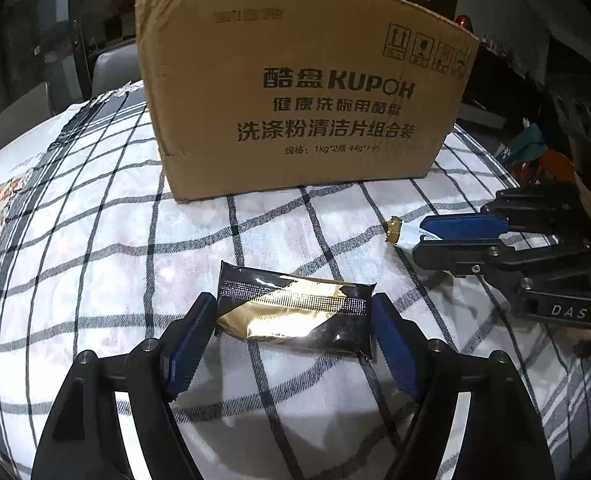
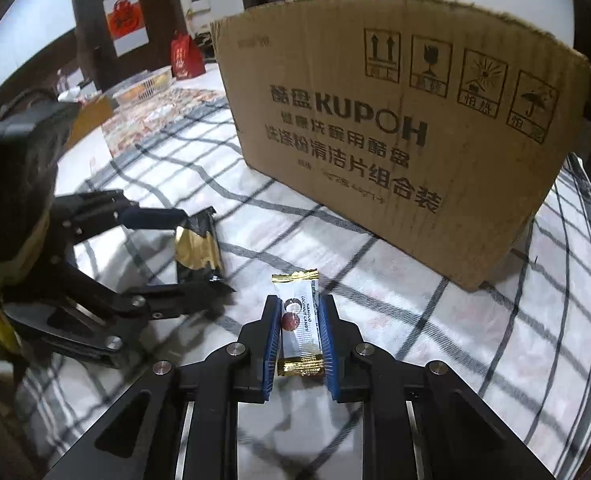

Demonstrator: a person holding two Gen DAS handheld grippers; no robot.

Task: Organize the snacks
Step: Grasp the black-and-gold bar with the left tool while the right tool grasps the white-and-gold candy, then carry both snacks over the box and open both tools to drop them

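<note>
Evidently each gripper has squared up on its own snack: the left gripper (image 1: 295,320) brackets the black-and-gold packet (image 1: 295,308) endwise, the right gripper (image 2: 298,334) pinches the coconut candy (image 2: 297,320), both resting on the checked worktop (image 1: 107,240) before the cardboard box (image 1: 307,84).

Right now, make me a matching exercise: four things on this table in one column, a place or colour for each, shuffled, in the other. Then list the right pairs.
Things
1. black and gold snack packet
2. white coconut candy
3. Kupoh cardboard box
4. red gift bag

Places or colours
A. stands at the back of the checked tablecloth, brown
B. between the right gripper's blue pads
C. far off, behind the box's left edge
D. between the left gripper's fingers

Pairs: 1-D, 2-B, 3-A, 4-C
</note>
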